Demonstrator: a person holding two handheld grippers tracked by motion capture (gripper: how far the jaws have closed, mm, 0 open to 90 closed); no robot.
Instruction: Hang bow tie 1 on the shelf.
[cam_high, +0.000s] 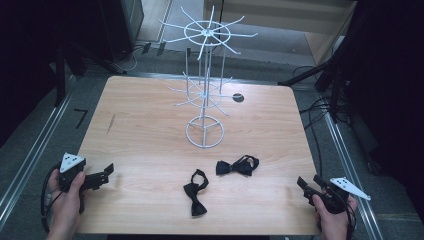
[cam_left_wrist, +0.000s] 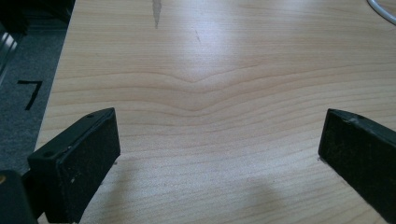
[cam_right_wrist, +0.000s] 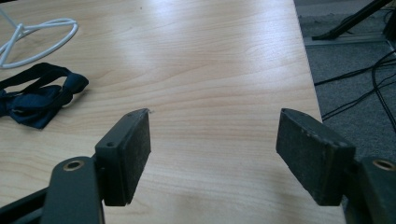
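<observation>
Black fabric marks the two bow ties on the pale wooden table (cam_high: 150, 130); the nearer bow tie (cam_high: 195, 192) lies in front of the white wire rack's (cam_high: 204, 95) round base, toward the person's edge, its strap looped at the end closest to the rack; the second bow tie (cam_high: 238, 165) lies flat just in front of that base and a little to its right, between the rack and the right gripper (cam_high: 305, 184), with its strap curled at its right end; the two ties are near each other but apart; in the right gripper view this second bow tie (cam_right_wrist: 39, 95) sits beside the base ring of the rack (cam_right_wrist: 37, 39), close to it without touching.

The right gripper (cam_right_wrist: 215, 149) hovers at the table's near right corner, well away from the rack, held in the person's right hand (cam_high: 331, 212); its jaws stand wide apart with bare wood between them, gripping nothing.

The left gripper (cam_high: 106, 172) is at the near left edge, equally far from the rack, in the person's left hand (cam_high: 67, 197); in the left gripper view its jaws (cam_left_wrist: 219, 154) are spread wide over plain wood grain and hold nothing.
</observation>
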